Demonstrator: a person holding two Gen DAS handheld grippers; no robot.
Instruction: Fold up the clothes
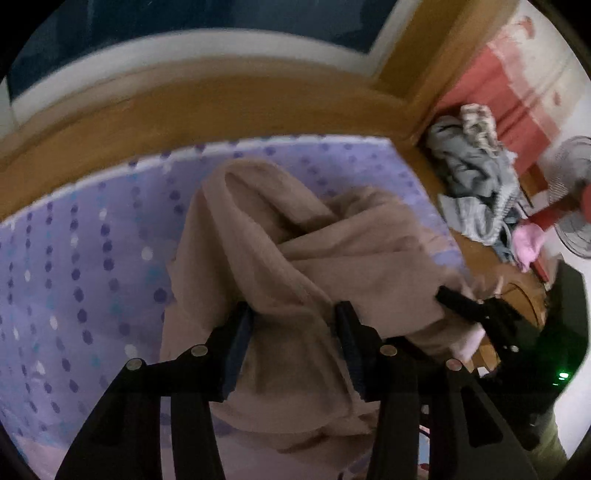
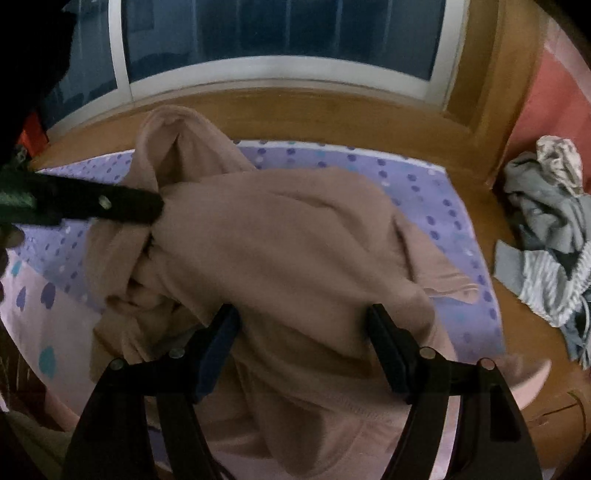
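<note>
Garment (image 2: 280, 236): heaped on mat (image 2: 424, 177), mid-platform. Wooden platform (image 2: 295, 114): under mat. Window (image 2: 277, 33): behind platform. Clothes pile (image 2: 546, 229): right of mat, on platform.

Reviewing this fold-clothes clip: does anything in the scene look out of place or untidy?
Yes. The tan garment lies bunched and twisted on the dotted purple sheet, not flat for folding. A heap of grey clothes sits crumpled on the wooden surface off the sheet's right edge. Nothing looks damaged or spilled.
</note>
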